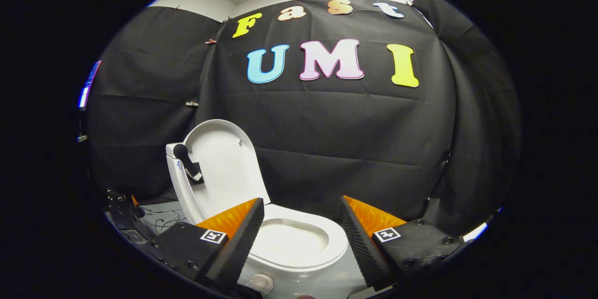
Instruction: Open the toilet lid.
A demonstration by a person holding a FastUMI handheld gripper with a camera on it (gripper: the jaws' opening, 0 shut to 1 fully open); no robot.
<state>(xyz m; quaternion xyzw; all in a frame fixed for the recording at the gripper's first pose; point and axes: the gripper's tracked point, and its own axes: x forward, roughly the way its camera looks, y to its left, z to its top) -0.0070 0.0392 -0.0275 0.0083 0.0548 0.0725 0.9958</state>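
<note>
- The toilet lid (223, 163) stands raised, leaning back past the seat and resting near upright toward the booth's dark cloth wall (355, 149); judged from that, the opening looks already done.
- It is a smooth, glossy white oval shell, probably hard plastic, with small bumper studs showing on its inner face.
- A black handle (187, 162) with a rounded knob sticks out from the lid's edge, likely fitted so that two fingers have something to catch and lift.
- Below the lid, the seat (299, 238) lies flat on the bowl, a rounded white ring with a soft sheen, and the bowl's hollow shows through it.
- The gripper (301, 229) hovers above the seat, well clear of the lid, its fingers wide apart and holding nothing; the seat shows between them.
- Each finger tapers to a wedge, with a ribbed, grippy inner face, and carries a square marker tag on its block.
- Beside the toilet's base, loose cables (161, 219) trail over a grey floor.
</note>
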